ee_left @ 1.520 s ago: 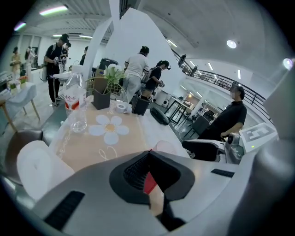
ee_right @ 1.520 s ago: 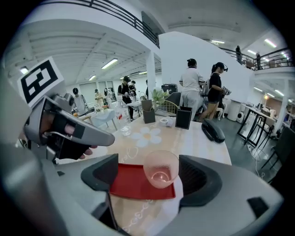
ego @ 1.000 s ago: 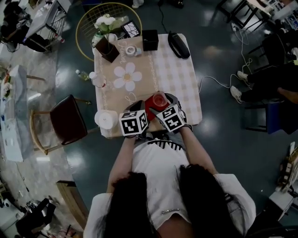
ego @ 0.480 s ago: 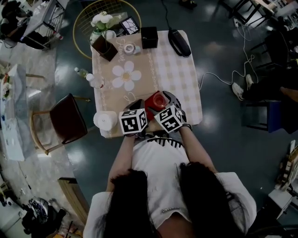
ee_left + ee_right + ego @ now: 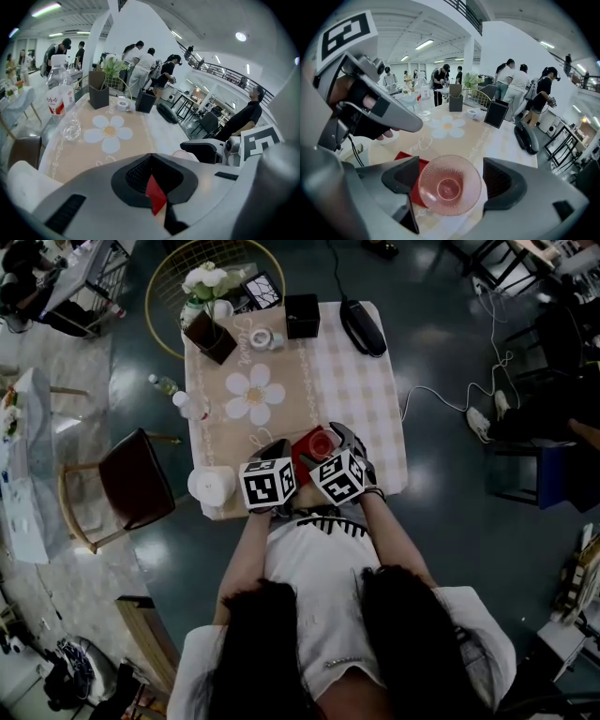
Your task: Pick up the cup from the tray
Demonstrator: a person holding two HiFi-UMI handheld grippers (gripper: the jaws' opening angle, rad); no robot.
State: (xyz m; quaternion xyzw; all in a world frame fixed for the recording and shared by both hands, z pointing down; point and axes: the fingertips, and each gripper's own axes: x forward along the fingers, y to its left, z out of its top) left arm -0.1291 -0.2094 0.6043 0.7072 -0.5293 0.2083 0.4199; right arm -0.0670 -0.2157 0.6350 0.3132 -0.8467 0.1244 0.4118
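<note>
Our right gripper [image 5: 450, 180] has moved in, jaws open around the cup [image 5: 449, 187]. Our left gripper [image 5: 152, 186] has its jaws clamped on the tray [image 5: 156, 196].

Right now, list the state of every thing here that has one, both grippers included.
Flat red tray: lying level, edge clamped by the left gripper.
Pink dimpled glass cup: upright, empty, on the tray.
Left gripper: shut on the tray.
Right gripper: open, jaws either side of the cup.
Clear plastic water bottle: upright, capped.

pink cup [image 5: 450, 186] sits between the parted jaws of the tool [image 5: 450, 174] — red tray [image 5: 406, 158] under its left edge.
</note>
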